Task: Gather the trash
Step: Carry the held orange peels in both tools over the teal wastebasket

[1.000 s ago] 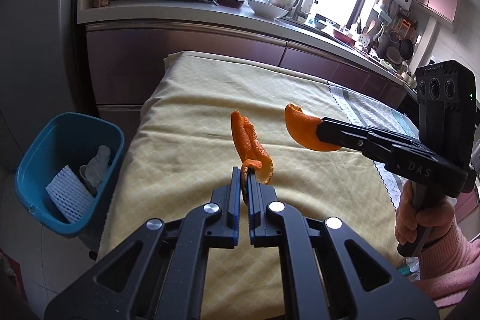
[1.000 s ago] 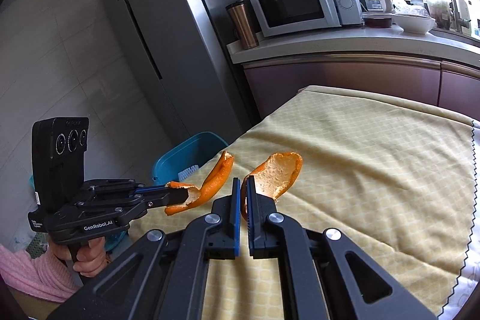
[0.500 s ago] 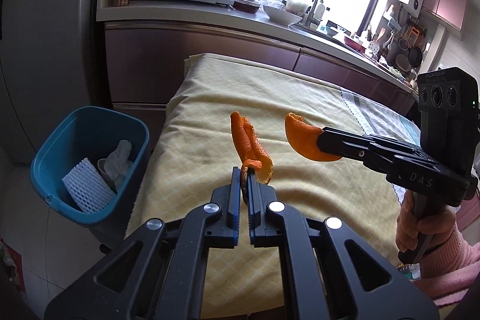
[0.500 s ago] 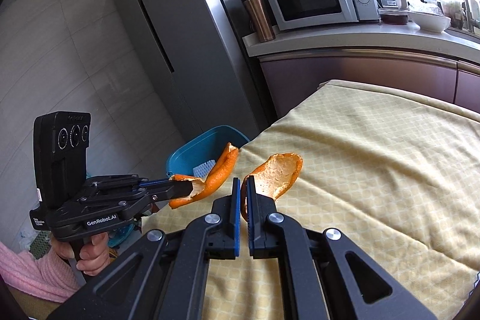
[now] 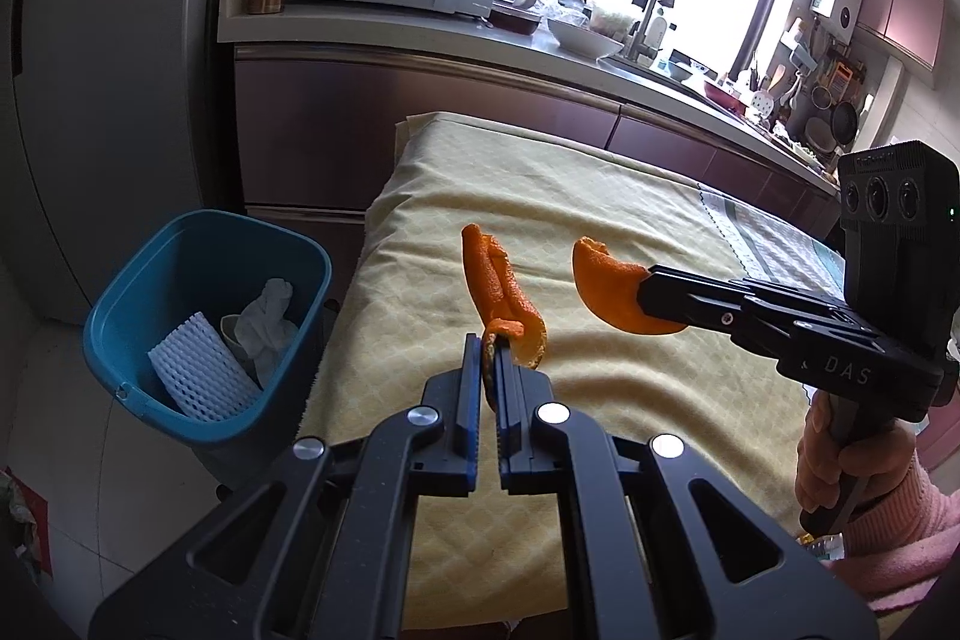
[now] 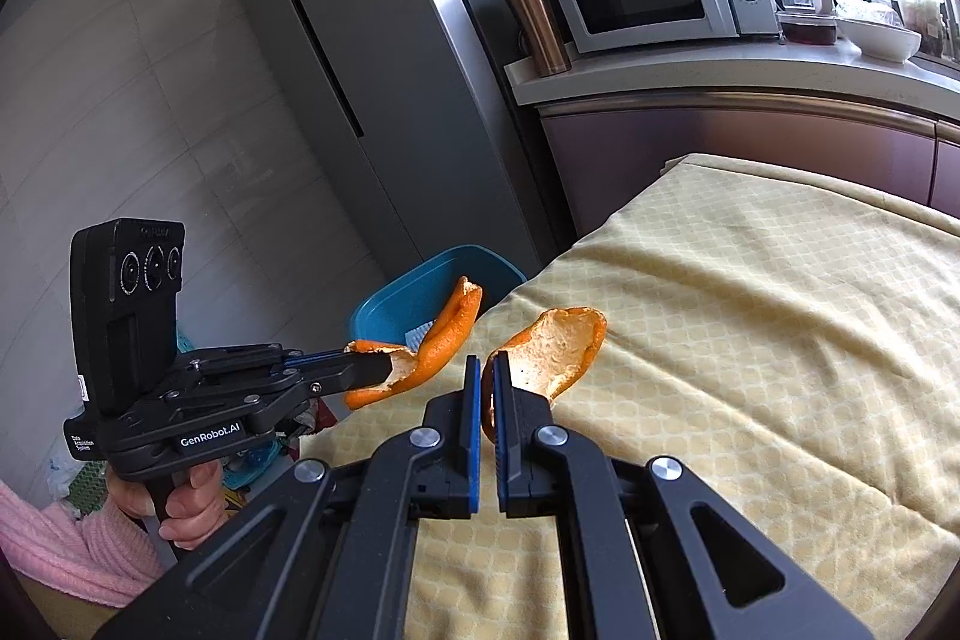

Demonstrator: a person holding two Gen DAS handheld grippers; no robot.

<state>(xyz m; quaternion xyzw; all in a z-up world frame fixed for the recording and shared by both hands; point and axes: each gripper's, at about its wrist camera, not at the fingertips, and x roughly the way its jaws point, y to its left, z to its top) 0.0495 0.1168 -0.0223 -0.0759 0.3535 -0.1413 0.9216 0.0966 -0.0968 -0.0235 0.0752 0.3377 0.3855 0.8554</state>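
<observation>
Standing left of the worktop, the bin holds trash; my left claw pinches a long peel above the worktop's edge, my right claw grips a curved peel alongside.

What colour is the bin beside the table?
The bin is teal blue, clearest in the left wrist view; only its rim shows in the right wrist view.

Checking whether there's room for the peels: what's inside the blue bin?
The blue bin holds a white foam fruit net and crumpled white tissue. Whatever lies beneath them, and the bin's floor, is covered.
</observation>
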